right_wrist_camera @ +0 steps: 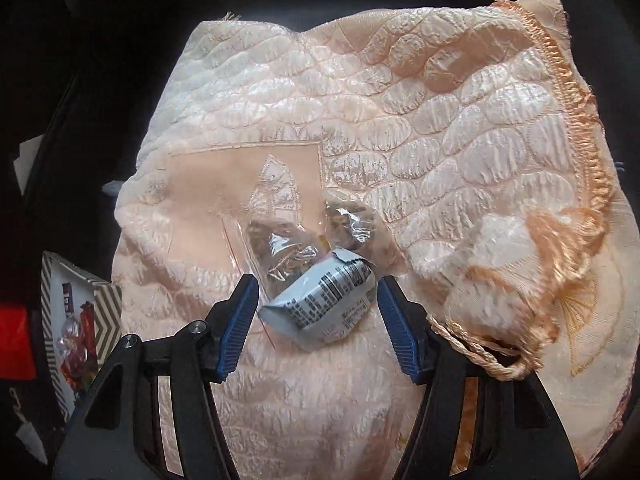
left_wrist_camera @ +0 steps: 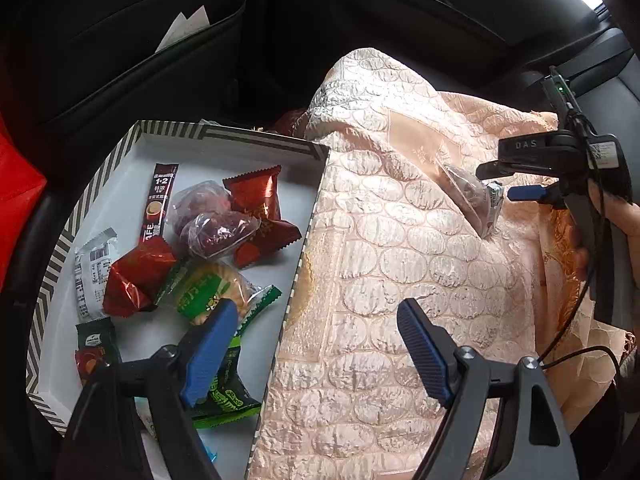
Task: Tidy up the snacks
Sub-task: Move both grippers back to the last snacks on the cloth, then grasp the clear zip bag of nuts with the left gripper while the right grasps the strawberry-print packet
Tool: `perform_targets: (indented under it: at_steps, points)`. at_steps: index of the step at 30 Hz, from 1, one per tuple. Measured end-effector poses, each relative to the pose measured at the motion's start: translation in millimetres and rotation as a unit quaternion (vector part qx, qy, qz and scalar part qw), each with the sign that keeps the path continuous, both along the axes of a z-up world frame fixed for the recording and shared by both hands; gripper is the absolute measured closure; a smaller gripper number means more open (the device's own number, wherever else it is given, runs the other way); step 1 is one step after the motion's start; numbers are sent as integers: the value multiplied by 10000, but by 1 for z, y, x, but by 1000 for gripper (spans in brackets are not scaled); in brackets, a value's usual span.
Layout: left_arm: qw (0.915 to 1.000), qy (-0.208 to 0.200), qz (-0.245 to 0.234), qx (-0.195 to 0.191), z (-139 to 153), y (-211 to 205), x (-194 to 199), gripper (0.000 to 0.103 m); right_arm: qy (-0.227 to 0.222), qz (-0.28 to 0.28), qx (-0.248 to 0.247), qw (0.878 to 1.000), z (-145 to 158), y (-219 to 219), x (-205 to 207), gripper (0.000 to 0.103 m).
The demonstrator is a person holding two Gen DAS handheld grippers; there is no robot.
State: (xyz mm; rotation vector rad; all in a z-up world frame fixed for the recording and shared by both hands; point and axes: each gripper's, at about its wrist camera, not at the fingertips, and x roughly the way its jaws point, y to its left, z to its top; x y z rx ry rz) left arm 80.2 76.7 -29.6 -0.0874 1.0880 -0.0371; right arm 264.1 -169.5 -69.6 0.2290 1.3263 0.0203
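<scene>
A striped-rim box (left_wrist_camera: 256,136) holds several snacks: red wrappers (left_wrist_camera: 256,196), a green packet (left_wrist_camera: 208,288), a coffee stick (left_wrist_camera: 160,196), clear bags of dark red fruit (left_wrist_camera: 216,228) and a white packet (left_wrist_camera: 92,272). My left gripper (left_wrist_camera: 318,308) hangs open above the box's right wall, nothing between its fingers. On the peach cloth (right_wrist_camera: 440,140) lie a pale blue-white packet (right_wrist_camera: 328,304) and, touching it, a clear bag (right_wrist_camera: 288,248). My right gripper (right_wrist_camera: 317,282) straddles the packet, open, pads apart from it. The left wrist view shows that gripper (left_wrist_camera: 496,182) at the far right beside the clear bag (left_wrist_camera: 466,196).
The embossed peach cloth (left_wrist_camera: 400,240) drapes over a dark seat, with a fringe and a tassel cord (right_wrist_camera: 480,356) at its right. The box (right_wrist_camera: 108,308) sits at the cloth's left edge. A red object (left_wrist_camera: 16,192) lies far left; papers (left_wrist_camera: 184,28) stick out of a dark pocket behind.
</scene>
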Motion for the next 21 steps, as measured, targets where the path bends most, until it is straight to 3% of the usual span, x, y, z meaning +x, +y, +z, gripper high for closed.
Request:
perform_targets:
  at_steps: [5, 10, 12, 16, 21]
  points:
    - [10000, -47, -35, -34, 4, -3, 13, 19, 310, 59, -144, 9994, -23, 2, 3, 41]
    - [9997, -116, -160, -112, 10, -23, 46, 19, 203, 227, -252, 9992, -11, -14, -17, 41]
    - [9995, -114, -279, -130, 12, -39, 64, 19, 303, 302, -356, 9985, -11, -20, -23, 48]
    - [9965, -198, -809, -76, 12, -80, 102, 19, 276, 487, -392, 9977, -10, -24, -37, 52]
    - [9826, 57, -1842, 223, -8, -124, 137, 19, 205, 670, -262, 9972, -10, -28, -42, 52]
